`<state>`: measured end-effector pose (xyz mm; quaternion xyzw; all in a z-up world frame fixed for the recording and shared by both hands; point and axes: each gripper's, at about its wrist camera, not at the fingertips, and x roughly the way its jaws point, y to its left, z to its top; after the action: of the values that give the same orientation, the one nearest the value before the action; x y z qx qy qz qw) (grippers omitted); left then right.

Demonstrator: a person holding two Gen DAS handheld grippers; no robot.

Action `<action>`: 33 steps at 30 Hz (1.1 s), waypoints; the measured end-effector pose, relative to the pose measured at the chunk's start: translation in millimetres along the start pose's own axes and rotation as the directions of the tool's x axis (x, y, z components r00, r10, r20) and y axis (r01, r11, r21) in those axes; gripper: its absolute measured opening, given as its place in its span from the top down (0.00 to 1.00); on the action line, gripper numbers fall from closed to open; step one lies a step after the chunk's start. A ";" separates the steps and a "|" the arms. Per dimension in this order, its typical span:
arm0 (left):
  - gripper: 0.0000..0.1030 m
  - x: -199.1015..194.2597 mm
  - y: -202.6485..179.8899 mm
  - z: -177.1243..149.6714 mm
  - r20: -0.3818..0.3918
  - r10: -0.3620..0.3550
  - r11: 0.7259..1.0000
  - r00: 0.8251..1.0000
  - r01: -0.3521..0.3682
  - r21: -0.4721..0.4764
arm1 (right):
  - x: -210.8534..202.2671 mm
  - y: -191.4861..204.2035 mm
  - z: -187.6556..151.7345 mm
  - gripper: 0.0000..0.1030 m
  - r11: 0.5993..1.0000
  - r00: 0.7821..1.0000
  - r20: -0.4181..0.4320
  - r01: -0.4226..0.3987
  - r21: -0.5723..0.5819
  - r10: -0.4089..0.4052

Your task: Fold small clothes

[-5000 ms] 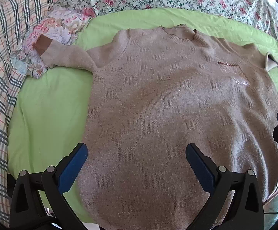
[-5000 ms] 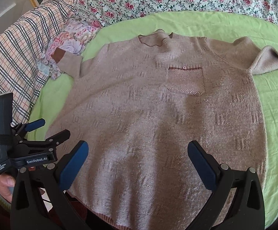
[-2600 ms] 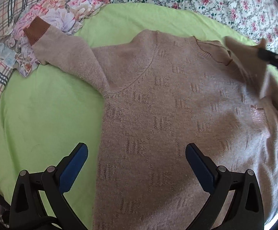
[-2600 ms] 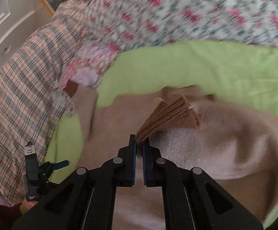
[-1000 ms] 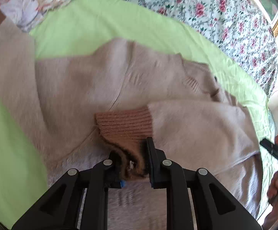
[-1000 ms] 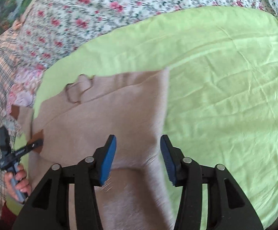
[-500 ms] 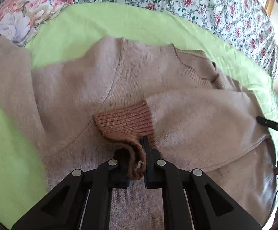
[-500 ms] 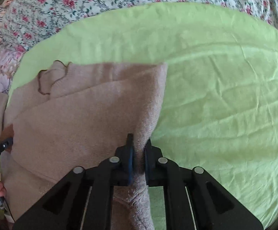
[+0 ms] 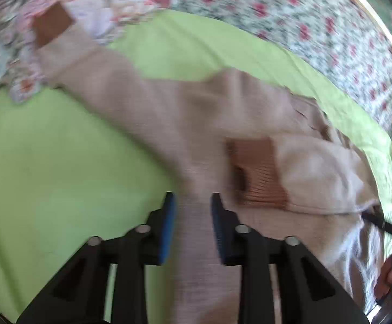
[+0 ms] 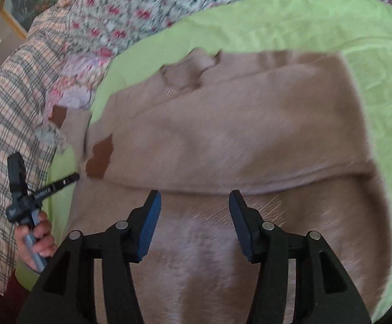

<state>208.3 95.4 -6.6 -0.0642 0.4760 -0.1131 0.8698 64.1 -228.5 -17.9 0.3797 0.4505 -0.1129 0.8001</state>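
Left wrist view shows the left tongs [image 9: 191, 202] spread, jaws having just been opening, nothing pinched, the beige sweater [image 9: 185, 124] lying on the green sheet [image 9: 60, 162] under and ahead of them, its folded-in sleeve's brown cuff [image 9: 261, 172] just ahead to their right and the other cuff [image 9: 51, 25] far ahead to their left on floral cloth [image 9: 93, 19]. Right tongs [image 10: 194, 199] also stand spread and empty over the sweater's body, their jaws just reopened, the folded panel's edge just ahead. Risks, as I judge: the loose sleeve could slide off, the fold could skew, or a pad could snag the knit.
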 end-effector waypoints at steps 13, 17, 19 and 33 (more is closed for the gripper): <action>0.24 19.4 140.4 79.3 0.027 0.121 0.952 0.992 -0.108 -0.286 | 22.4 45.3 -17.9 0.48 0.997 0.994 -0.084 -0.072 -0.040 0.068; 0.23 44.9 173.2 106.1 0.028 0.098 0.924 0.995 -0.081 -0.375 | 22.5 52.5 -16.7 0.48 0.995 0.993 -0.094 -0.078 -0.055 0.072; 0.22 50.4 184.4 123.5 0.062 0.099 0.915 0.993 -0.067 -0.398 | 24.6 54.8 -16.0 0.48 0.995 0.992 -0.102 -0.079 -0.059 0.072; 0.95 11.5 178.7 155.6 0.214 0.152 0.935 0.965 -0.071 -0.346 | 23.5 57.5 -30.4 0.48 0.996 0.992 -0.106 -0.073 -0.055 0.067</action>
<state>369.7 265.7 28.6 -0.1972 0.3839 0.0279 0.9017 88.2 -163.6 -17.1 0.3771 0.4809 -0.0515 0.7899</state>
